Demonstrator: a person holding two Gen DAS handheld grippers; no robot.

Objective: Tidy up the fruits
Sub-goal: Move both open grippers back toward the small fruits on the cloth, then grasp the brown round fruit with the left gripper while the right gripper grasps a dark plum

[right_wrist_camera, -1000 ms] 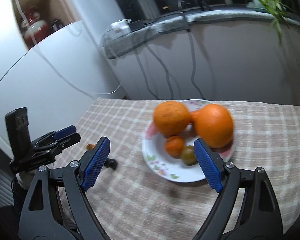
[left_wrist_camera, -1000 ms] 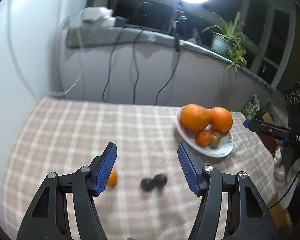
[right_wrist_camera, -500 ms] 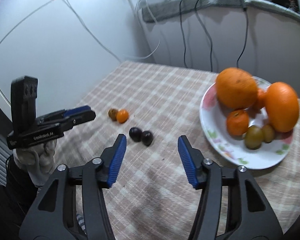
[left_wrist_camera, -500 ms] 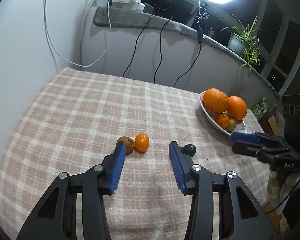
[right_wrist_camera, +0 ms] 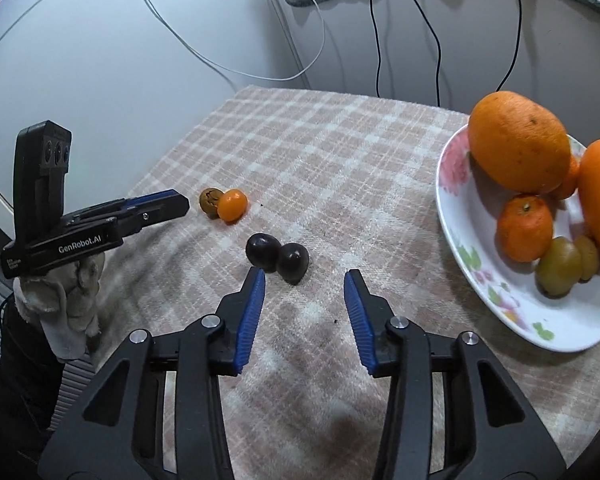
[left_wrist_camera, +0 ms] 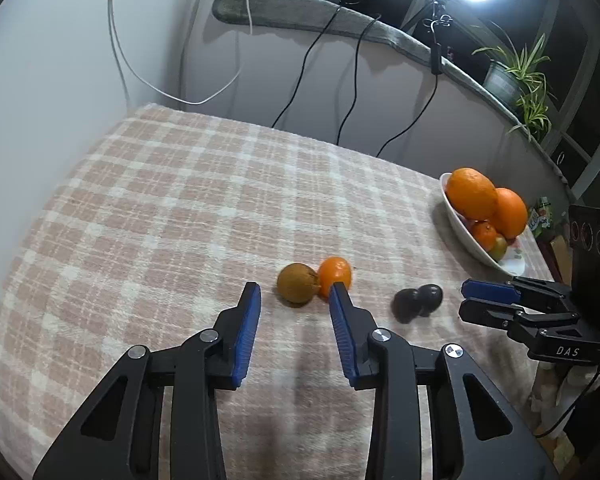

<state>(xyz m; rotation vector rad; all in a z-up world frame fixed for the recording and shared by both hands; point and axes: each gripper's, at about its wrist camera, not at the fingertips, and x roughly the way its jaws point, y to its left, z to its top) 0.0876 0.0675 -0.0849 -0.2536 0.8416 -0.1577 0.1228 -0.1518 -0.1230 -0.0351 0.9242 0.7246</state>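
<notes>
Fruit waits on checked cloth (left_wrist_camera: 172, 208). Left gripper (left_wrist_camera: 294, 300) is half open, empty; brown fruit (left_wrist_camera: 297, 288) touching small orange (left_wrist_camera: 335, 274) at 12. Right gripper (right_wrist_camera: 304, 282) is half open, empty; 2 dark plums (right_wrist_camera: 278, 257) at 11, plate (right_wrist_camera: 452, 216) at 2.

Left gripper (left_wrist_camera: 294, 296) swung from plate (left_wrist_camera: 466, 236) toward brown fruit (left_wrist_camera: 296, 282), jaws narrowed. Right gripper (right_wrist_camera: 304, 284) dropped from plate to dark plums (right_wrist_camera: 278, 256) at 11 o'clock, narrowed.

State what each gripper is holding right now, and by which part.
Nothing is held. The left gripper and right gripper are both open and empty, fingers short of the loose fruit on the tablecloth.
</notes>
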